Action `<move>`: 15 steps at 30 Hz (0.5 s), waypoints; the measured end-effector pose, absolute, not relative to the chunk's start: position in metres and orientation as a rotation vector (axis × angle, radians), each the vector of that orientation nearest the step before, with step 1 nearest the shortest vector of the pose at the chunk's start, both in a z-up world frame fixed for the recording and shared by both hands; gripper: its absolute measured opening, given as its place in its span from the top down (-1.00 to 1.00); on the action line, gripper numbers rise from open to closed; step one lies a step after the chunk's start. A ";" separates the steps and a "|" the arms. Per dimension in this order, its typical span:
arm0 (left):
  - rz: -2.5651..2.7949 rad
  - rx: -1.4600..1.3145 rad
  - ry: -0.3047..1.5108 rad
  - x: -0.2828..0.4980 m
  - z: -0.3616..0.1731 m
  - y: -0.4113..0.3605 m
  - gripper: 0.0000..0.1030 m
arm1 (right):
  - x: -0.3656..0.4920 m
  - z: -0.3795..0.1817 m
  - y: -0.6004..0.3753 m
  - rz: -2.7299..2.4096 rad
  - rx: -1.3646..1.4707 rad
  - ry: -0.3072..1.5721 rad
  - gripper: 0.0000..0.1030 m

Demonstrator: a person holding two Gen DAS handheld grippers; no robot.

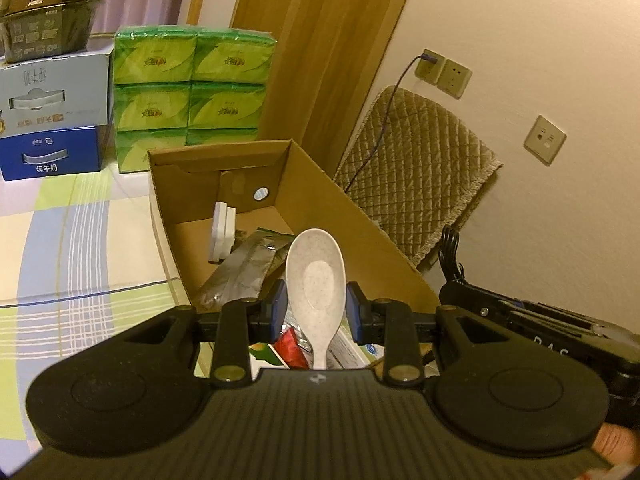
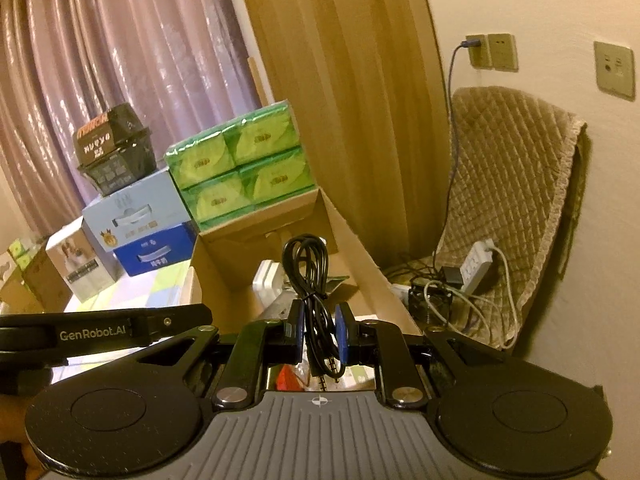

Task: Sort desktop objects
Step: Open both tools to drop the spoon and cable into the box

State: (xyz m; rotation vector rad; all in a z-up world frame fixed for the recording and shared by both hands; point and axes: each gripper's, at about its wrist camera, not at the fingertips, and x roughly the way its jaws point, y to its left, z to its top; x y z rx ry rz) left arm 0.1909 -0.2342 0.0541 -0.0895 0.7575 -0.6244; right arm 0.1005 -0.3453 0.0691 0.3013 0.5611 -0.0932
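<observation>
My left gripper (image 1: 316, 308) is clenched on a speckled white spoon (image 1: 316, 280), bowl pointing away from me, and I hold it above the near end of the open cardboard box (image 1: 320, 184), over the wrappers lying inside. My right gripper (image 2: 319, 334) pinches a coiled black audio cable (image 2: 306, 268) above the same box (image 2: 352, 232), its loop standing up and the plugs hanging below the blue pads (image 2: 344, 332); stacked green tissue packs (image 2: 240, 160) sit just behind the box
</observation>
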 end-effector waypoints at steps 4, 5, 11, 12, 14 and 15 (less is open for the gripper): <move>-0.615 -0.097 0.759 0.201 0.054 -0.235 0.50 | 0.115 0.069 -0.343 -0.079 0.271 0.579 0.75; -0.614 -0.102 0.761 0.204 0.054 -0.234 0.50 | 0.119 0.069 -0.342 -0.075 0.260 0.584 0.75; -0.593 -0.119 0.770 0.222 0.052 -0.232 0.50 | 0.140 0.069 -0.342 -0.055 0.208 0.618 0.75; -0.591 -0.124 0.772 0.224 0.052 -0.232 0.50 | 0.144 0.069 -0.342 -0.052 0.203 0.624 0.75; -0.589 -0.128 0.776 0.228 0.052 -0.232 0.50 | 0.150 0.068 -0.343 -0.045 0.196 0.633 0.75; -0.589 -0.129 0.777 0.231 0.053 -0.233 0.50 | 0.154 0.068 -0.343 -0.041 0.191 0.638 0.75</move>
